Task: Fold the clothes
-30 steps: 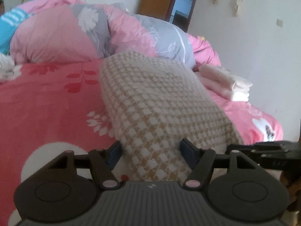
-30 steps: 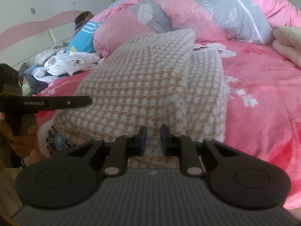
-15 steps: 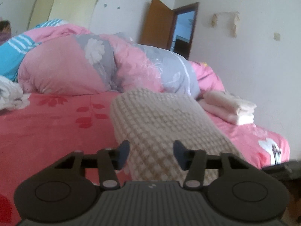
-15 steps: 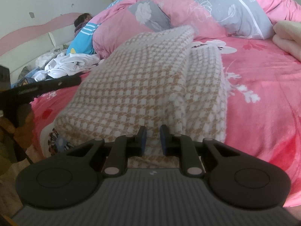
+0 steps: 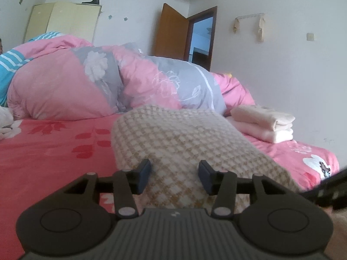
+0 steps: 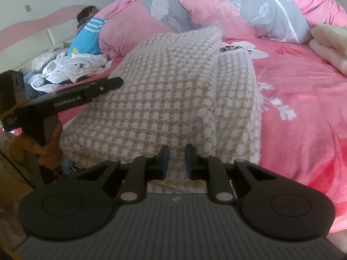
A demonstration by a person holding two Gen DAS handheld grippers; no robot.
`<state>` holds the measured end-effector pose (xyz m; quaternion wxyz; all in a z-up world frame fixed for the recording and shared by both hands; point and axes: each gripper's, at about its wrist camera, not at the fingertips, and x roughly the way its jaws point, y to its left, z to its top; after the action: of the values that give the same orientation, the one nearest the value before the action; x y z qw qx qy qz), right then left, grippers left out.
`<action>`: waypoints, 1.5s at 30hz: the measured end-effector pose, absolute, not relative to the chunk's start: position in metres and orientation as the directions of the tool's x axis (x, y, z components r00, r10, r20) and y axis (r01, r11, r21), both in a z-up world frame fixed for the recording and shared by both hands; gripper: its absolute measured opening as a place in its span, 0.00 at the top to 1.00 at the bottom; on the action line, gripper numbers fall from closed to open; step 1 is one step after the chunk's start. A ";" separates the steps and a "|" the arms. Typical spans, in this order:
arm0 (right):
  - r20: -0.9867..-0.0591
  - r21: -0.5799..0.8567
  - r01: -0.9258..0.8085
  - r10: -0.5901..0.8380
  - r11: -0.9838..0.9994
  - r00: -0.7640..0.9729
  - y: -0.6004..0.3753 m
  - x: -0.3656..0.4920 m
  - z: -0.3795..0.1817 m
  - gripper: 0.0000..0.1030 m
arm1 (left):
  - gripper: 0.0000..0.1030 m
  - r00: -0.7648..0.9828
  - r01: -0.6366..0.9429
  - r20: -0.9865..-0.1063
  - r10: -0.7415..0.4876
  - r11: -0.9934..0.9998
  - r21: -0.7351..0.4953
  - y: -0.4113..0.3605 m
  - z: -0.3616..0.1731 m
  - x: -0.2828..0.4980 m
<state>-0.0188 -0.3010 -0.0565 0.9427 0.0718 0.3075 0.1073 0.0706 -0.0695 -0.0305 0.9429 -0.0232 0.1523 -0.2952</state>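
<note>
Right wrist view hid the checked garment's [image 6: 173, 99] near edge behind the right gripper [image 6: 176, 162], clamped on that edge. The garment lay folded on the pink bed [image 6: 303, 108]. The left gripper [image 5: 175, 173] stood apart, having just widened over it.

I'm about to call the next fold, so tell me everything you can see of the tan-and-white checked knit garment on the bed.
The tan-and-white checked knit garment looks thick and fuzzy. It lies folded into a long bundle on the pink floral bedsheet, one layer humped over another. The right gripper pinches its near edge; the left gripper stands open around the near end, pads not pressing.
</note>
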 end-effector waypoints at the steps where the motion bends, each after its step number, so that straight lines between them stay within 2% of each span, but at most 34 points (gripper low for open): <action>1: -0.554 0.195 -0.164 0.246 0.967 0.795 -0.300 -0.018 -0.048 0.85 | 0.52 0.778 0.555 -0.267 -0.569 0.821 -0.134 -0.069 -0.032 0.070; 6: -0.460 0.105 -0.214 0.238 0.971 0.855 -0.281 0.022 -0.003 0.85 | 0.52 0.768 0.576 -0.242 -0.593 0.805 -0.145 -0.064 -0.036 0.069; 10: -0.427 0.049 -0.237 0.235 0.970 0.873 -0.263 0.080 0.002 0.85 | 0.51 0.758 0.591 -0.227 -0.612 0.791 -0.159 -0.060 -0.039 0.070; 13: -0.532 -0.011 -0.195 0.160 0.981 0.832 -0.265 0.124 -0.027 0.86 | 0.51 0.739 0.612 -0.221 -0.637 0.771 -0.177 -0.060 -0.041 0.072; 15: -0.570 0.041 -0.162 0.156 0.986 0.806 -0.277 0.136 -0.044 0.87 | 0.51 0.735 0.619 -0.212 -0.644 0.765 -0.180 -0.060 -0.041 0.072; 17: -0.598 0.064 -0.142 0.152 0.988 0.787 -0.282 0.138 -0.035 0.86 | 0.51 0.733 0.619 -0.209 -0.647 0.762 -0.188 -0.059 -0.043 0.072; 20: -0.645 -0.041 -0.158 0.095 0.987 0.758 -0.264 0.146 -0.020 0.86 | 0.51 0.729 0.619 -0.207 -0.652 0.758 -0.208 -0.056 -0.043 0.074; 22: -0.618 -0.049 -0.181 0.112 0.982 0.778 -0.257 0.154 -0.002 0.86 | 0.51 0.730 0.618 -0.206 -0.652 0.758 -0.209 -0.056 -0.044 0.074; 25: -0.509 -0.019 -0.277 0.229 0.961 0.830 -0.242 0.171 0.023 0.85 | 0.50 0.731 0.619 -0.204 -0.651 0.759 -0.202 -0.057 -0.045 0.074; 27: -0.469 -0.024 -0.366 0.313 0.930 0.826 -0.228 0.188 0.026 0.84 | 0.50 0.730 0.619 -0.205 -0.652 0.758 -0.205 -0.056 -0.045 0.074; 29: -0.519 -0.052 -0.400 0.318 0.915 0.794 -0.218 0.207 0.009 0.84 | 0.50 0.729 0.617 -0.210 -0.652 0.758 -0.210 -0.055 -0.045 0.076; 32: -0.632 -0.119 -0.359 0.208 0.926 0.746 -0.221 0.229 -0.033 0.83 | 0.50 0.710 0.628 -0.206 -0.673 0.738 -0.248 -0.052 -0.046 0.081; 35: -0.644 -0.073 -0.292 0.178 0.954 0.744 -0.240 0.228 -0.028 0.83 | 0.50 0.709 0.629 -0.202 -0.676 0.735 -0.253 -0.052 -0.046 0.081; 38: -0.658 -0.147 -0.291 0.126 0.945 0.742 -0.233 0.222 -0.018 0.83 | 0.50 0.709 0.629 -0.199 -0.676 0.735 -0.253 -0.051 -0.047 0.082; 40: -0.622 -0.135 -0.320 0.171 0.938 0.764 -0.219 0.222 0.001 0.83 | 0.50 0.711 0.630 -0.197 -0.675 0.736 -0.247 -0.052 -0.047 0.081; 42: -0.561 -0.123 -0.408 0.276 0.905 0.781 -0.200 0.225 0.020 0.83 | 0.50 0.714 0.631 -0.194 -0.673 0.738 -0.240 -0.052 -0.049 0.081; 45: -0.553 -0.181 -0.538 0.367 0.824 0.748 -0.169 0.237 0.030 0.83 | 0.50 0.713 0.633 -0.192 -0.674 0.737 -0.236 -0.052 -0.050 0.081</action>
<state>0.2371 -0.1689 0.0302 0.9199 -0.1668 0.2560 0.2458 0.0809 -0.0517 -0.0497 0.9224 -0.0766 0.1336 -0.3543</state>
